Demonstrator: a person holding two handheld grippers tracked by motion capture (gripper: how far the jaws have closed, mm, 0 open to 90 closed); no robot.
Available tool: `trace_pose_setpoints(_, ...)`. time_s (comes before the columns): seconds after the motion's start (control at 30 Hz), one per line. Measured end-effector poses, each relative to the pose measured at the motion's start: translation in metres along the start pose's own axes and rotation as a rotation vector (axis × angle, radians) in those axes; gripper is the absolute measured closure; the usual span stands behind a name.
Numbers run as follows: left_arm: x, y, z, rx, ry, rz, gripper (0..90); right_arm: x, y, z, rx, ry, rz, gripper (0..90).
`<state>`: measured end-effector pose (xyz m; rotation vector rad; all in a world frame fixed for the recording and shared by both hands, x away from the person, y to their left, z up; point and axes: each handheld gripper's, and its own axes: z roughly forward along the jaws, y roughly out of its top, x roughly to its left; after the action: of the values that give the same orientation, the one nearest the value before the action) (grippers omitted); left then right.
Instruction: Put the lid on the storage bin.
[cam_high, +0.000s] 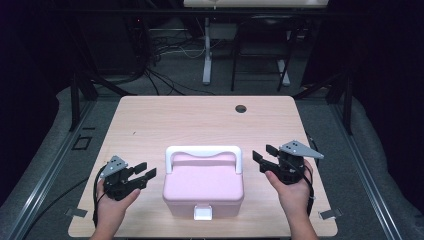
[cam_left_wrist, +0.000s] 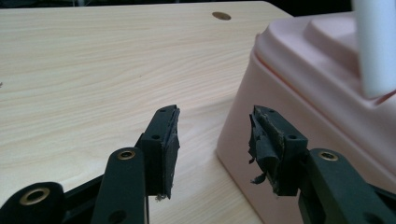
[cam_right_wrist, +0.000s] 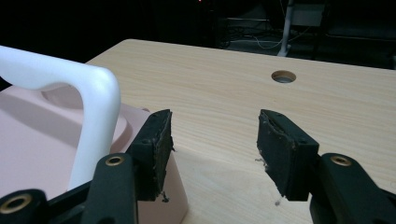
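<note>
The left gripper (cam_high: 145, 174) stands with jaws apart and nothing between them, just left of the pink box (cam_high: 202, 186). The box sits upright on the surface (cam_high: 200, 125), long axis running from one gripper to the other, white latch (cam_high: 203, 212) facing the person, white handle (cam_high: 203, 152) raised. Just right of it, the right gripper (cam_high: 263, 154) also gapes, holding nothing.
</note>
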<state>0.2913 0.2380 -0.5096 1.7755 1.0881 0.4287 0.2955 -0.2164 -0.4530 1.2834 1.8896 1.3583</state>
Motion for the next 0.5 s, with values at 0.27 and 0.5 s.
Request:
trace_pose_setpoints(0.27,0.011,-0.010,0.001,0.001,0.041,-0.010,50.6,-0.001,-0.002,0.001,0.000,-0.006,0.004,44.5)
trace_pose_setpoints(0.5,0.021,-0.020,-0.001,0.005,0.068,-0.029,50.2,0.001,-0.002,0.002,0.005,-0.007,-0.010,44.2)
